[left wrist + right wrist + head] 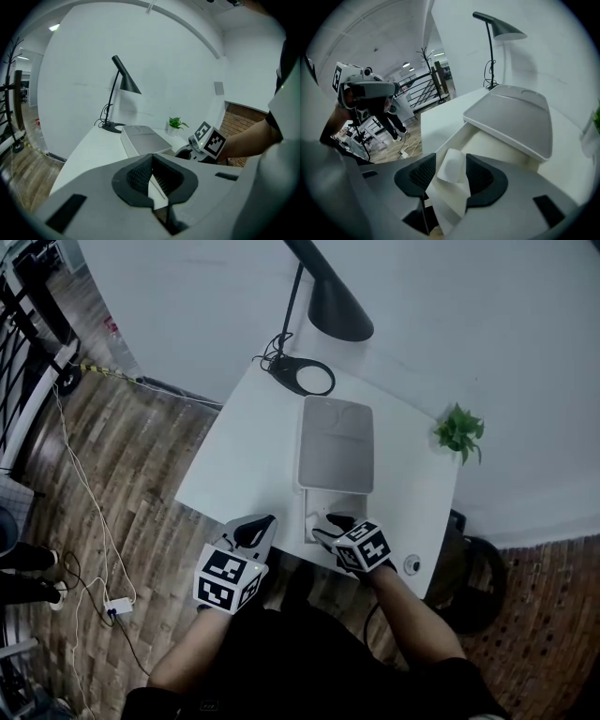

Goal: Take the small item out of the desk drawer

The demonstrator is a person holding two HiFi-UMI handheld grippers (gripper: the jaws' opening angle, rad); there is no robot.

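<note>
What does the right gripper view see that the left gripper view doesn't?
Only the right gripper view: the inside of the open drawer, a white piece between its own parted jaws, the left gripper, and a black railing.
Only the left gripper view: the right gripper with its marker cube, a brick wall, and its own jaws closed together.
Both: the black lamp, the white desk and the grey-topped box.
</note>
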